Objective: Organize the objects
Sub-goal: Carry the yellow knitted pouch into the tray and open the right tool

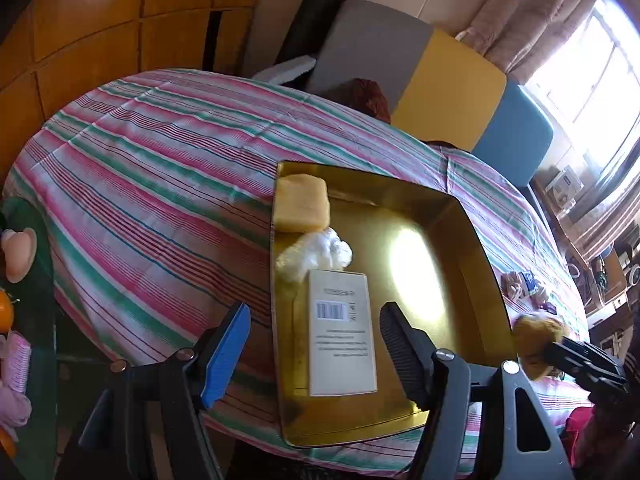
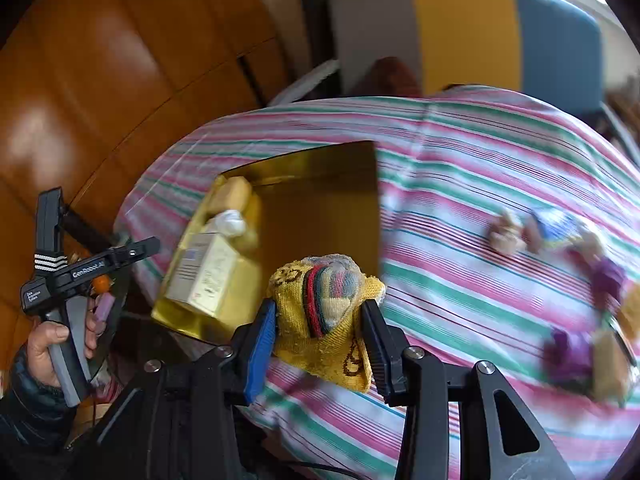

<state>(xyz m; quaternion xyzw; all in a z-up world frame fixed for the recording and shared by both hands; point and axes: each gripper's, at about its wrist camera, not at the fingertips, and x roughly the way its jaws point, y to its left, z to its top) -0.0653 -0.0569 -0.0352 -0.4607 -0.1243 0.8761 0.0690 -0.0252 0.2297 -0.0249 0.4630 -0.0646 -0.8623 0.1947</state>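
Two tools over a striped tabletop (image 1: 160, 168): the right tool (image 2: 320, 320) grips a yellow knitted cloth (image 2: 324, 312), the left tool (image 1: 316, 348) gapes wide and empty.

The left tool's body reads "GenRobot.AI" in the right wrist view only. The gold tray (image 1: 460, 248) holds a white box (image 1: 342, 332) with a barcode and print too small to read, a crumpled white wrapper (image 1: 316, 254) and a yellow block (image 1: 302, 208). The right view alone shows blurred small items (image 2: 560, 248) lying well right of the tray.
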